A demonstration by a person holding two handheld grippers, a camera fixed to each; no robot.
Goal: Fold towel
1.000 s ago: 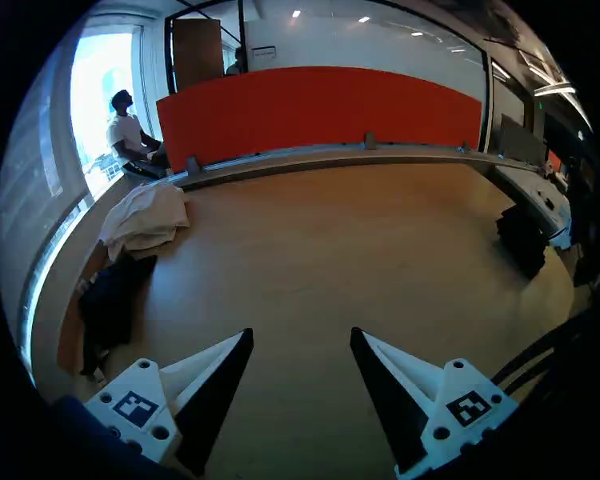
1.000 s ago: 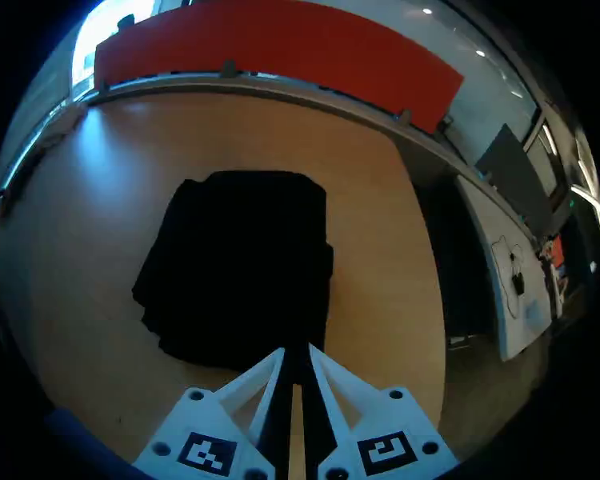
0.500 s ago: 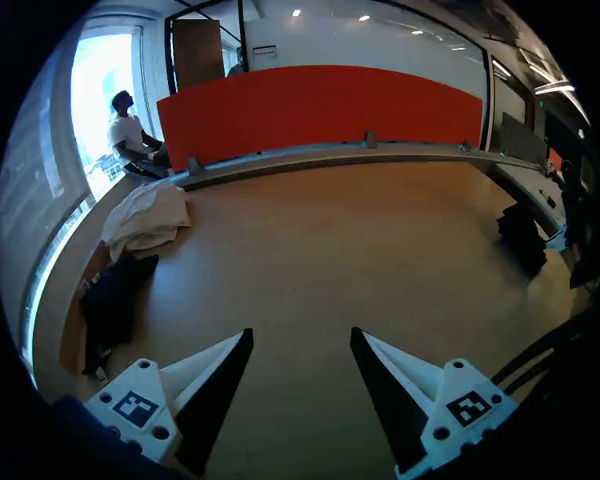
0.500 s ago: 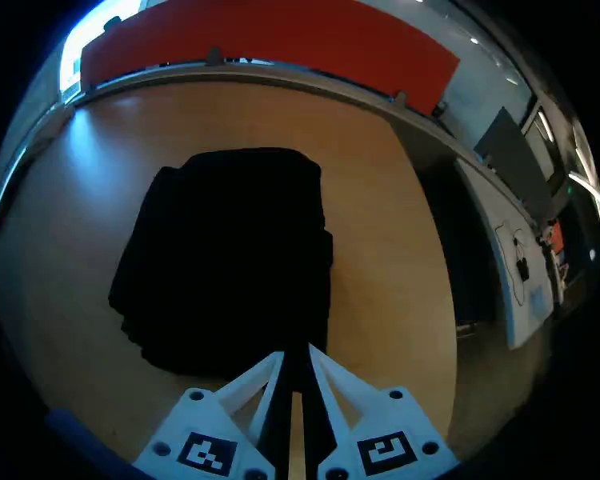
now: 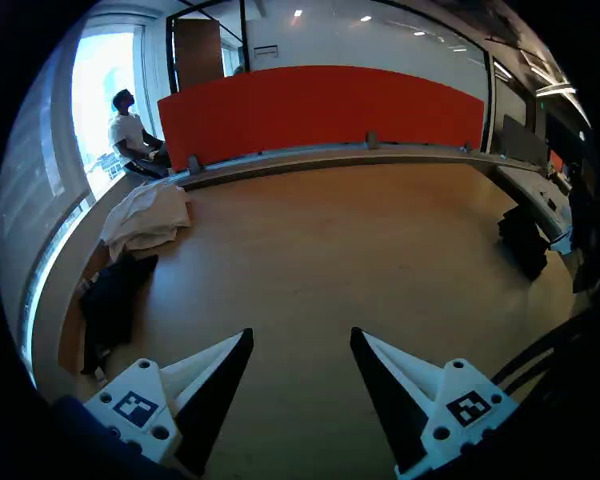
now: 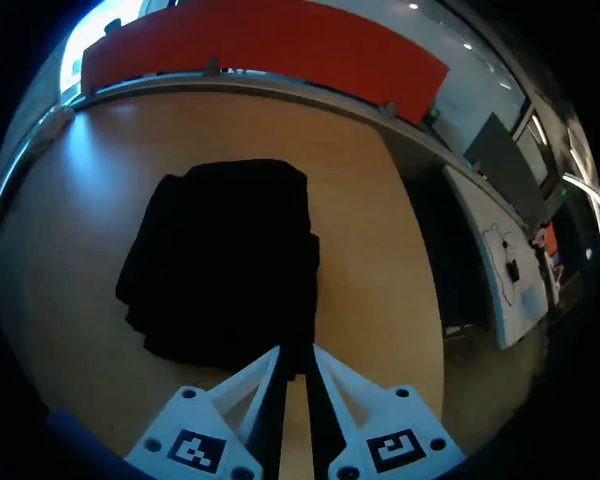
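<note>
In the right gripper view a black towel (image 6: 224, 264) lies folded in a rough rectangle on the wooden table (image 6: 68, 232). My right gripper (image 6: 296, 352) is at its near edge, fingers almost together with dark cloth pinched between the tips. My left gripper (image 5: 300, 336) hovers open over bare wood (image 5: 324, 232), nothing between its fingers. In the left gripper view a dark bundle (image 5: 524, 236) sits far right on the table.
A beige cloth heap (image 5: 144, 216) and a dark cloth (image 5: 112, 300) lie at the table's left edge. A red partition (image 5: 324, 108) backs the table. A person (image 5: 128, 136) sits by the window. A white desk (image 6: 504, 276) with cables stands to the right.
The right gripper view has shifted slightly, the towel sliding a little left in it, and the slit between its fingers looks a touch wider. The left gripper has stayed still.
</note>
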